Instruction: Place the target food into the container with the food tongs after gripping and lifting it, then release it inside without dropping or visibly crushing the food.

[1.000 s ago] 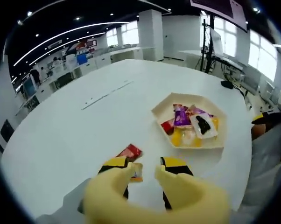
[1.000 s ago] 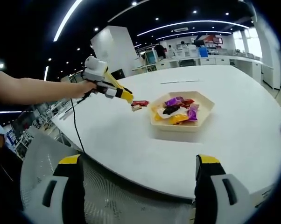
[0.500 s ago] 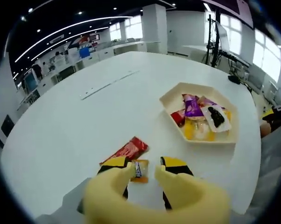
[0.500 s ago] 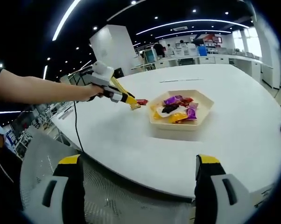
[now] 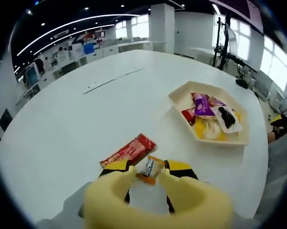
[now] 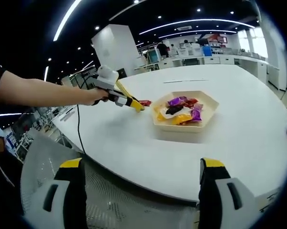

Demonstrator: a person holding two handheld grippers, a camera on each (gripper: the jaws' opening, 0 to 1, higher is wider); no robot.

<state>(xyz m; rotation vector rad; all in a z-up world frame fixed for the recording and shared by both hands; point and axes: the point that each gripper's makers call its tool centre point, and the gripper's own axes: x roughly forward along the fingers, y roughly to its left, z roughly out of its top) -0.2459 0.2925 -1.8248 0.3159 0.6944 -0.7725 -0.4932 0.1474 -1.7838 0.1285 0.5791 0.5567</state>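
Observation:
A pair of yellow food tongs (image 5: 158,200) sits between the jaws of my left gripper (image 5: 148,170), which are shut on its arms. The tong tips flank a small orange wrapped candy (image 5: 147,166) and touch it on both sides; I cannot tell if it is off the table. A red packet (image 5: 129,150) lies just left of it. The beige hexagonal container (image 5: 181,98) holds several wrapped snacks, to the right and farther off. In the right gripper view the left gripper (image 6: 137,105) points at the red packet (image 6: 145,102) beside the container (image 6: 208,113). My right gripper (image 6: 143,188) is open, far back from the table.
The round white table (image 5: 62,129) has a thin strip (image 5: 112,80) lying on it farther back. A person's arm (image 6: 38,93) reaches in from the left. A mesh chair back (image 6: 119,200) lies under my right gripper. Desks and a tripod stand beyond the table.
My left gripper has moved forward and down to the candy and red packet, which now look larger. The candy sits tilted between the tong tips. The right gripper has not moved.

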